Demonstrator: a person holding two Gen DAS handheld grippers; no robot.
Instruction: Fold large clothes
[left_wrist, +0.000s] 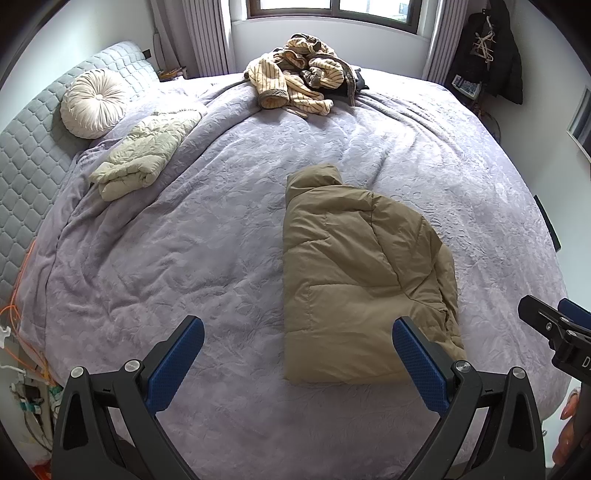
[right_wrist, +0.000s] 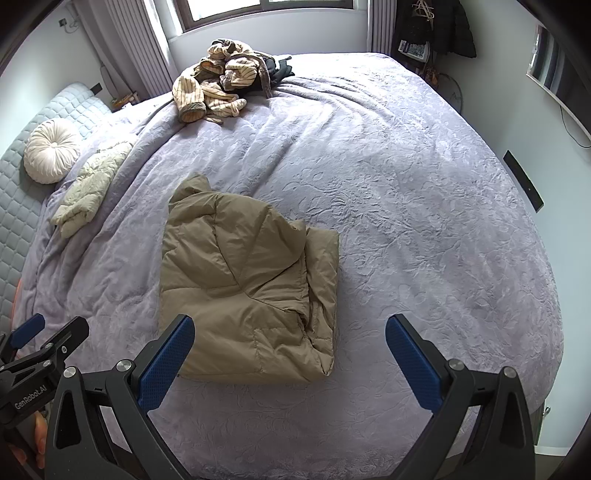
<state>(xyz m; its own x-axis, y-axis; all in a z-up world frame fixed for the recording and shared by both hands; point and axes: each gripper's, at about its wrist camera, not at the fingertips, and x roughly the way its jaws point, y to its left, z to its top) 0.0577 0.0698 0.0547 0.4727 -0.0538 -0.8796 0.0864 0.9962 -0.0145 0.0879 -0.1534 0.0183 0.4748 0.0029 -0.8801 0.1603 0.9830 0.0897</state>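
Observation:
A tan puffer jacket lies folded into a compact bundle on the lilac bedspread, collar pointing to the far side. It also shows in the right wrist view. My left gripper is open and empty, held above the bed's near edge, its right finger over the jacket's near corner. My right gripper is open and empty, above the jacket's near edge. The right gripper shows at the right edge of the left wrist view. The left gripper shows at the left edge of the right wrist view.
A pile of striped cream clothes lies at the far edge of the bed. A folded pale green jacket and a round cream cushion lie by the quilted headboard on the left. Dark coats hang at the far right.

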